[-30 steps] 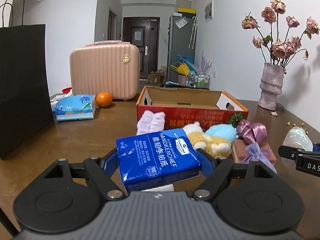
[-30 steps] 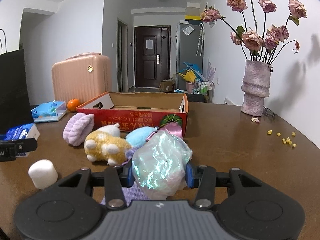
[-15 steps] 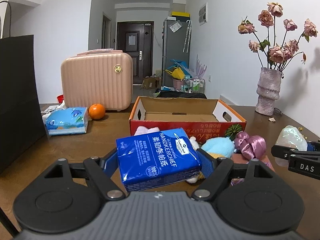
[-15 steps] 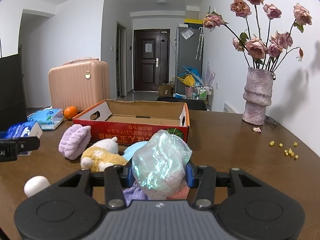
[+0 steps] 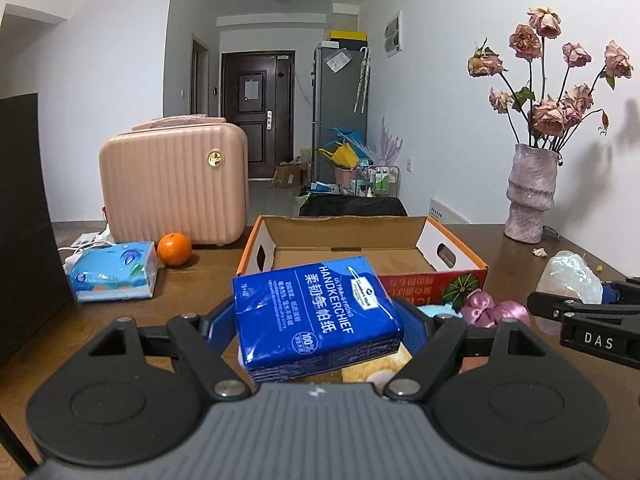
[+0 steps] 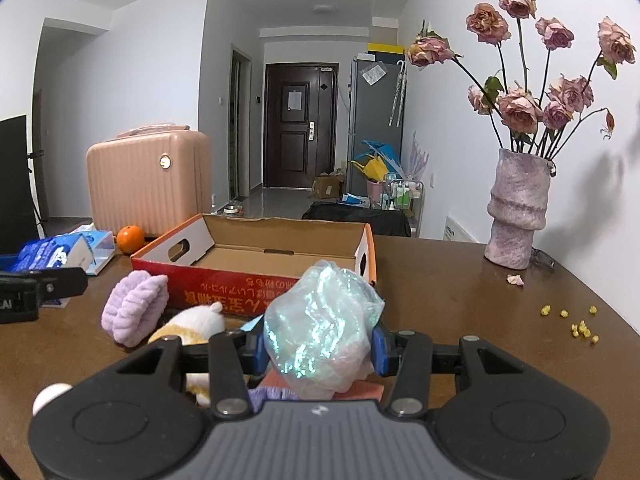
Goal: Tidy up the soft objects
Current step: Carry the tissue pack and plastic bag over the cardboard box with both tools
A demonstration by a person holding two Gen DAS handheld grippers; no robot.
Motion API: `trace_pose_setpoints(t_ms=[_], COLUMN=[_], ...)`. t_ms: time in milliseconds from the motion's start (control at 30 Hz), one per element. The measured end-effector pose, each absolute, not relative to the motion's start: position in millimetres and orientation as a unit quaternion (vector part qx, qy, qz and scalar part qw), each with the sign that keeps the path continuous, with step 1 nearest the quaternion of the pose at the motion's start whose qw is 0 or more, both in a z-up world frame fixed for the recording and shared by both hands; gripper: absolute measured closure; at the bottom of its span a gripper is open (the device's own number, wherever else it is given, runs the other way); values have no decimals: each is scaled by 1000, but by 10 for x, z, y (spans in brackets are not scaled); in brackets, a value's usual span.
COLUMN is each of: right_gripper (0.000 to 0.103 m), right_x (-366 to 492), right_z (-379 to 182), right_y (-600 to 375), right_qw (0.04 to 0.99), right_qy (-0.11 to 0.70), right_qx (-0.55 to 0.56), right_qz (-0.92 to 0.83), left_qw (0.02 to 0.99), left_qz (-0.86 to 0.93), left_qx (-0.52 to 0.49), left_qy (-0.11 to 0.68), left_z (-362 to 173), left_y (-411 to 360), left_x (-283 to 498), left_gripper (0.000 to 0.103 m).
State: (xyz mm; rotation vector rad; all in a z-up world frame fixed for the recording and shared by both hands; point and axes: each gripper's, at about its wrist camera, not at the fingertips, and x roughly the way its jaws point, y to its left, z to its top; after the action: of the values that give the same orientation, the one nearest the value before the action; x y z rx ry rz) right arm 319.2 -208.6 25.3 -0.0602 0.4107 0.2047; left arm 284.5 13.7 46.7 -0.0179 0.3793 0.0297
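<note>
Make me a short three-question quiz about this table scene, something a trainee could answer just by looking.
1. True or false: the cardboard box already holds soft toys.
2. What is clamped in the left gripper? A) an orange B) a blue handkerchief pack C) a vase
3. Fill in: the right gripper is closed on a shiny ____ bag.

Key:
1. False; its visible floor is bare.
2. B, the blue handkerchief pack.
3. Plastic; the plastic bag sits between the jaws.
</note>
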Motion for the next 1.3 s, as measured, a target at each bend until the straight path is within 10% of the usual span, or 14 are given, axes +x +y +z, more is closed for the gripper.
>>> trace_pose_setpoints(t_ms=[1300], right_gripper=[57], right_x=[4419], right_z=[513], right_y=[-1825], right_qw=[971], right_qy=[202], right_qx=[-41], right_qz=[118], left_qw=[982], left_qz=[32], left_qx=[-60], left_qy=[175], left_z=[650], left_y=[365], left_x=[3997], left_gripper=[22])
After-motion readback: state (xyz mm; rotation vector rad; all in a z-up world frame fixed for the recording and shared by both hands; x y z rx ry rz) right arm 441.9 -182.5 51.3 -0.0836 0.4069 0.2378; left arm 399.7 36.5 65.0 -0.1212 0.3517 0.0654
